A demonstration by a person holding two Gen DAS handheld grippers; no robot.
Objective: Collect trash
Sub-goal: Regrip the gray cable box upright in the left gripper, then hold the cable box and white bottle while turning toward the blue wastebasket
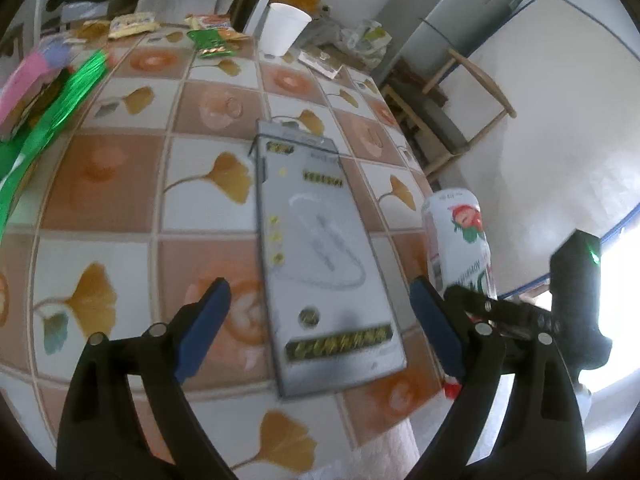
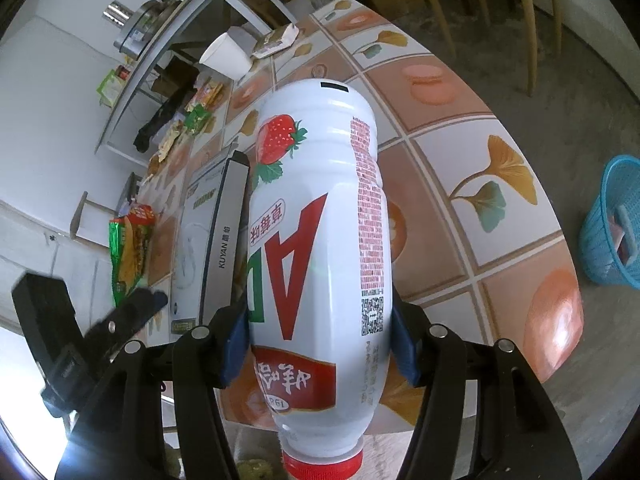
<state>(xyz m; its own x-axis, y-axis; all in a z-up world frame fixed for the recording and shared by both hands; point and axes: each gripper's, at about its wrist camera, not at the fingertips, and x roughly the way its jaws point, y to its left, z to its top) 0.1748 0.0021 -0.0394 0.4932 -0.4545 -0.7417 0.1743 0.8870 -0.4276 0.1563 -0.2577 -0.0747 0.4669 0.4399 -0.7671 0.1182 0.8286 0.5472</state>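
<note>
One bottle, one grey box, one cup.

White strawberry-printed bottle; orange-and-white ginkgo-leaf tablecloth.

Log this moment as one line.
left gripper: open over box | right gripper: holding bottle | basket: on floor

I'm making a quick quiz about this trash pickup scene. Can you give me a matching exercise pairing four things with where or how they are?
Things:
1. white plastic strawberry-drink bottle with red cap
2. flat grey cardboard box
3. white paper cup
4. blue plastic mesh basket

States:
A. on the floor beside the table
B. upright at the table's far end
C. clamped in the right gripper
D. lying flat between the open left gripper's fingers

Pairs: 1-C, 2-D, 3-B, 4-A
</note>
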